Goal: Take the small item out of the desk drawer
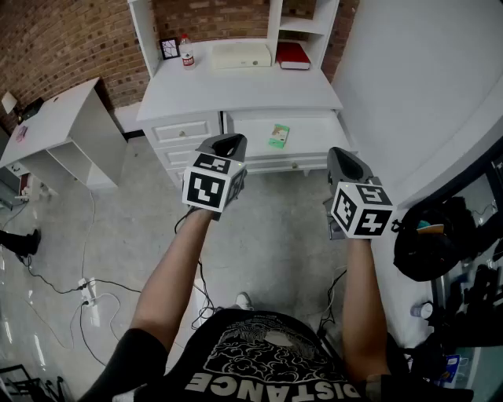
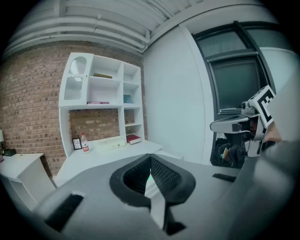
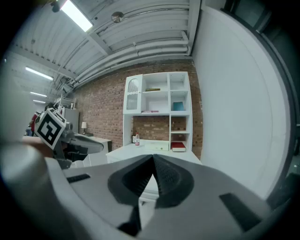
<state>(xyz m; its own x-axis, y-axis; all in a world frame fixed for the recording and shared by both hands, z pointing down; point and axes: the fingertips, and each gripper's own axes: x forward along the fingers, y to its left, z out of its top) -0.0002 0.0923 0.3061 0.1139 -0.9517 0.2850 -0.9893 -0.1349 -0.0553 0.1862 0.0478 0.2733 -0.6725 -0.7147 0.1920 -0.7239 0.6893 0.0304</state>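
Drawer (image 1: 314,135) stands open, leaving the green item (image 1: 278,136) reachable. Left hand-held gripper (image 1: 229,144) and right hand-held gripper (image 1: 344,157) hang back from it, jaws pressed together, empty.

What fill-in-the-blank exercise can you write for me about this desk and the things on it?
1. The small green item lies inside the open ___ of the white desk.
2. The book lying on the desktop is ___ in colour.
3. The wall behind the desk is built of ___.

Missing words: drawer; red; brick
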